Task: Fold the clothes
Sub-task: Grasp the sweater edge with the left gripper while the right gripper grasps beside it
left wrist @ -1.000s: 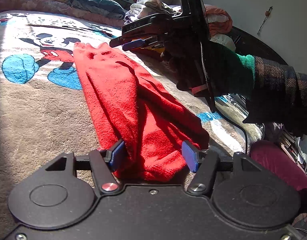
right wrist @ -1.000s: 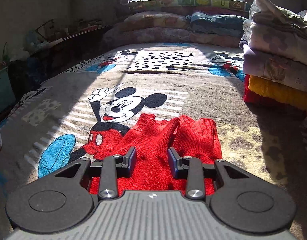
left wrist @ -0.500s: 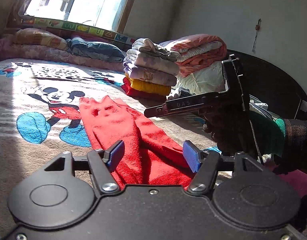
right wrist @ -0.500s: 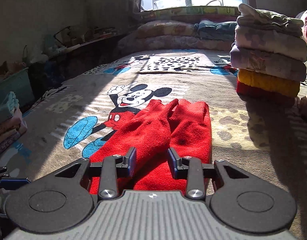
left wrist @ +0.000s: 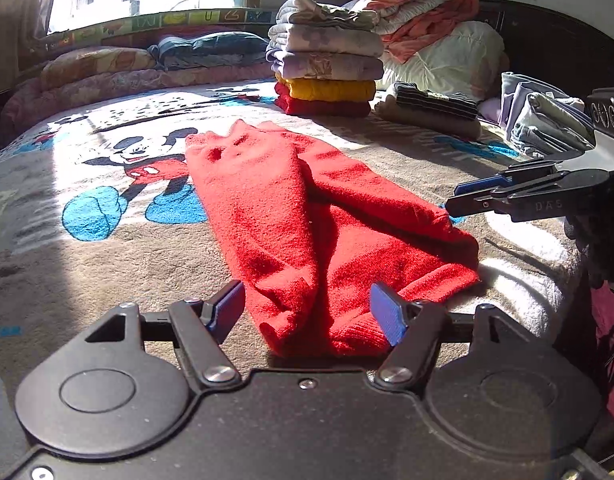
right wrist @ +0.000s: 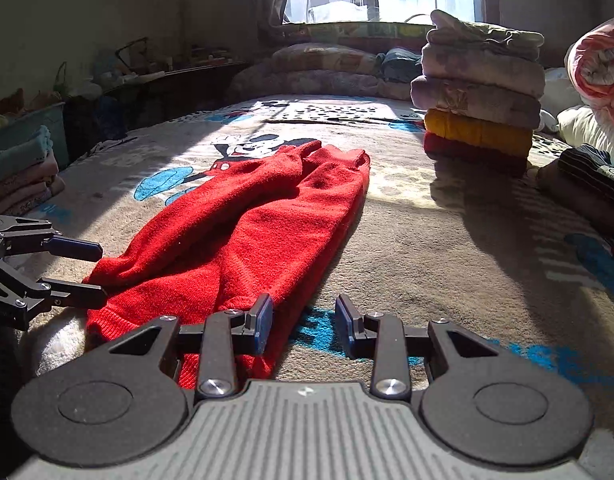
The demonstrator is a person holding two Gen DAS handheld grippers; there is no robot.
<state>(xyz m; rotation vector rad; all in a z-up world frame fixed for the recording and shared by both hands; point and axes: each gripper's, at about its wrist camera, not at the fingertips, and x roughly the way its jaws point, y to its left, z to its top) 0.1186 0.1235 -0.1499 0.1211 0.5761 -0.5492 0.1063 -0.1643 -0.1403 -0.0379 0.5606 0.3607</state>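
The left gripper (left wrist: 307,312) sits low over the blanket (left wrist: 107,264), its blue-padded fingers spread wide to either side of the near hem of the red sweater (left wrist: 291,216), touching nothing firmly. The right gripper (right wrist: 303,320) waits at the same near end, at about 3 o'clock from the left one, its fingers parted a moderate way over bare blanket, the left pad just beside the garment's edge. Neither holds anything.

The sweater lies lengthwise on the cartoon-printed blanket, running from 6 o'clock towards 12, sleeves already laid inward over the body. It looks a soft, thick knit: light, limp, prone to sag and bunch, not slippery. The two near hem corners seem the best places to pinch, lifting evenly to carry the hem towards the collar.

Farther off, at about 1 o'clock, stands a stack of folded clothes (left wrist: 327,68), well apart from the sweater.
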